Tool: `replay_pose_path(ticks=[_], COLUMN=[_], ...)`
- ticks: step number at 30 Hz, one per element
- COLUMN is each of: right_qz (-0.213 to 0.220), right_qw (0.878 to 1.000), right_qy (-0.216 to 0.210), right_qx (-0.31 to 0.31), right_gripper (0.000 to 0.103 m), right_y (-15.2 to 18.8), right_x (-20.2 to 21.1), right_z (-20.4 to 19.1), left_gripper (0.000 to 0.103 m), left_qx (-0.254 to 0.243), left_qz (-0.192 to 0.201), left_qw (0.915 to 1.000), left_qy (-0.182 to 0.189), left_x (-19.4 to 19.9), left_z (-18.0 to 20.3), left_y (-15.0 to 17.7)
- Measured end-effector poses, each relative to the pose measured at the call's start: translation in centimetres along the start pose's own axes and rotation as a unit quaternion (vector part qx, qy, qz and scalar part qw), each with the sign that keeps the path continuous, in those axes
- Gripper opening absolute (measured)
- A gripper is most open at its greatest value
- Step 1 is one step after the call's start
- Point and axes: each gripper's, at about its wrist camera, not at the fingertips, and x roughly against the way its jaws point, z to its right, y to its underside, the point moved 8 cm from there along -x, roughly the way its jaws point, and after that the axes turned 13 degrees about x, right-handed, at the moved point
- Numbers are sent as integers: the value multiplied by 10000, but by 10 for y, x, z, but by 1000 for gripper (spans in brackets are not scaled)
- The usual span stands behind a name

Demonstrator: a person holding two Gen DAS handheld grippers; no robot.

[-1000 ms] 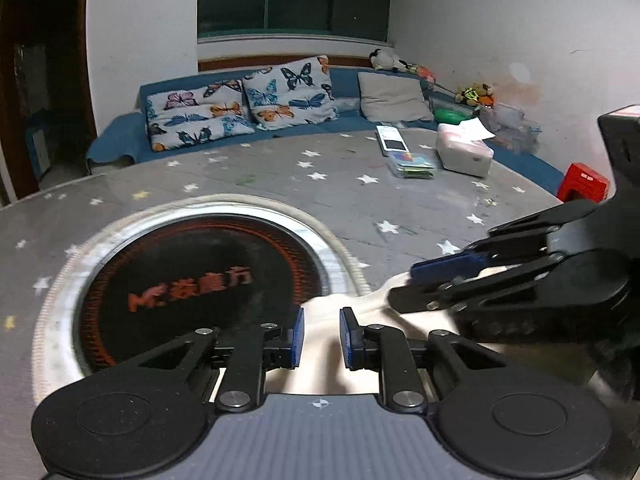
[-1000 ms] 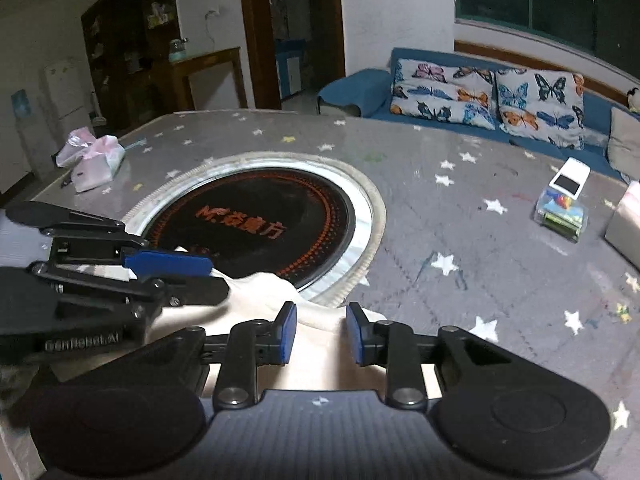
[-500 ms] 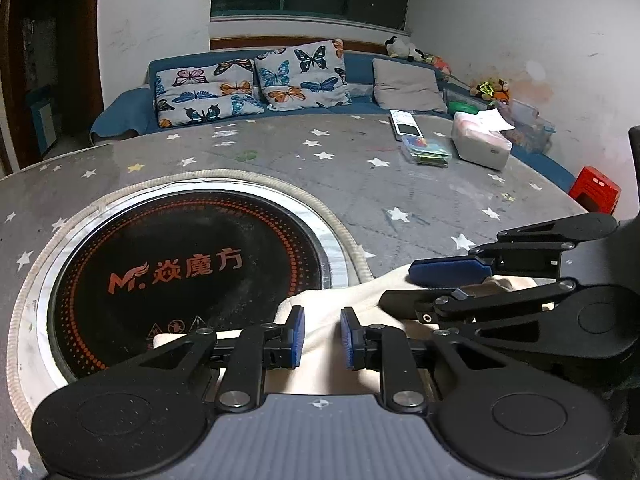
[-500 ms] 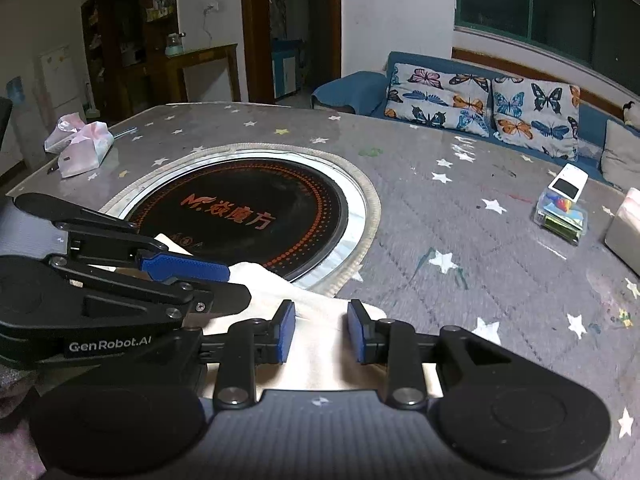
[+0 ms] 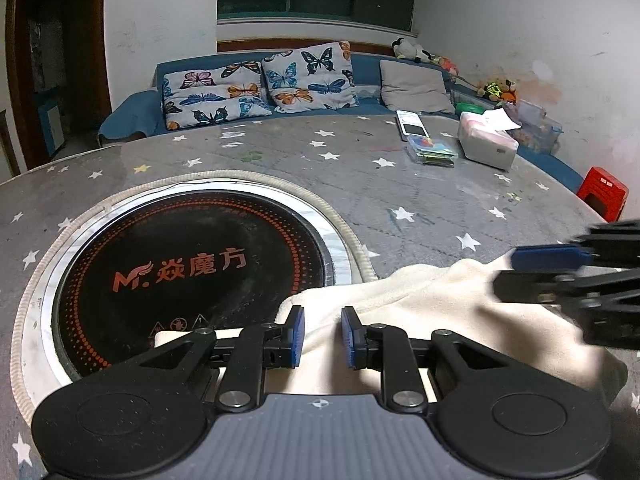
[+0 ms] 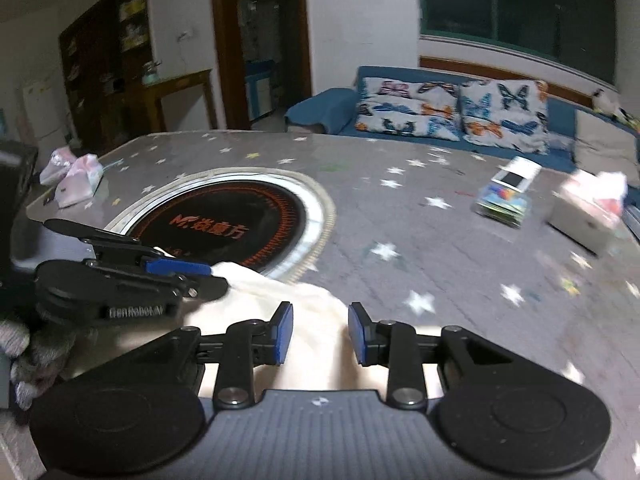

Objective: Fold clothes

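I've got a tool in each hand and both sit low over the cream garment (image 5: pixel 420 308), which lies bunched on the near edge of the star-patterned surface (image 5: pixel 420 200), its far corner lapping onto the rim of the round black cooktop (image 5: pixel 188 264) set into it. My left tool (image 5: pixel 322 336) has cloth running up between its blue pads, with a narrow gap either side of the fold, so I can't tell whether it is truly pinching or just straddling the fabric. Same story on my right tool (image 6: pixel 320 334): cloth rises between its pads, but the view is smeared by motion and I can't say the pads are pressing. I hold the two side by side, each angled down at the fabric, because I judge a fold needs two anchor points along one edge so the cloth travels flat rather than twisting. The tissue box (image 5: pixel 486 146) and the small clutter near it sit well apart at the far side, out of the way. My guess is the fold is only beginning; the garment is still a soft heap, not a tidy rectangle.
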Motion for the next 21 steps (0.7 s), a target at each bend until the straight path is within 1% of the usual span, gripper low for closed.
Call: replay_pose_path(ticks=[4, 8, 18, 21], right_qz=[-58, -108, -172, -165], right_qw=[9994, 9984, 9982, 9983], right_qy=[192, 183, -34, -12], right_qx=[-281, -528, -574, -561], right_gripper=[29, 28, 22, 16], right_y=[18, 34, 39, 42], right_x=[19, 29, 5, 2], right_z=[18, 26, 15, 14], left_gripper=[23, 23, 23, 23], left_qx=[7, -17, -69, -79], left_qz=[5, 15, 21, 28], left_qw=[10000, 10000, 9999, 9999], left_qy=[-16, -52, -126, -134], left_x=[0, -1, -1, -1], left_z=[0, 2, 3, 3], left_y=[0, 0, 1, 1])
